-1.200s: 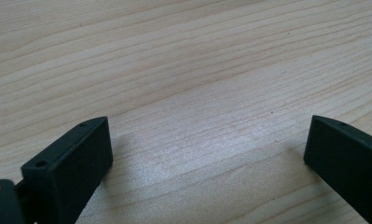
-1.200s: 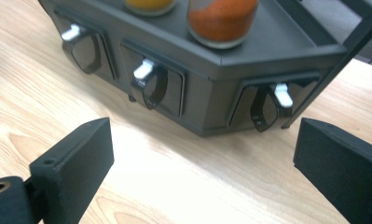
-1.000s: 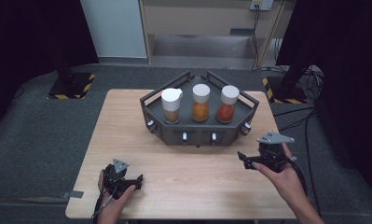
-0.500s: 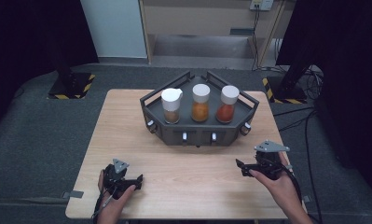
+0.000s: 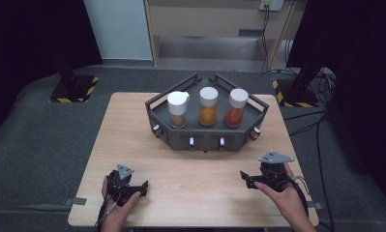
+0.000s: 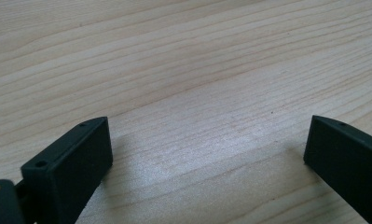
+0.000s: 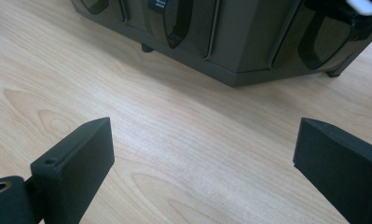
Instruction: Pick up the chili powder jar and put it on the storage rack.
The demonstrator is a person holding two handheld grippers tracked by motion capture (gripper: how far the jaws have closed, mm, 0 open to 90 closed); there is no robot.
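Wooden table (image 5: 195, 164), rack (image 5: 207, 135), 3 jars (image 5: 208, 106)

Black gripper (image 5: 247, 177) bodies carry grey three-cornered plates.

A light wooden table (image 5: 132, 125) stands on grey carpet (image 5: 40, 140), black curtains (image 5: 31, 34) behind.

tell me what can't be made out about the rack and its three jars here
- Rack, right gripper view: its top and the jars are cut off by the upper edge.
- Three jars, high view: any labels are too small to read.
- Small knobs on the rack's front, high view: too small to tell what they are.
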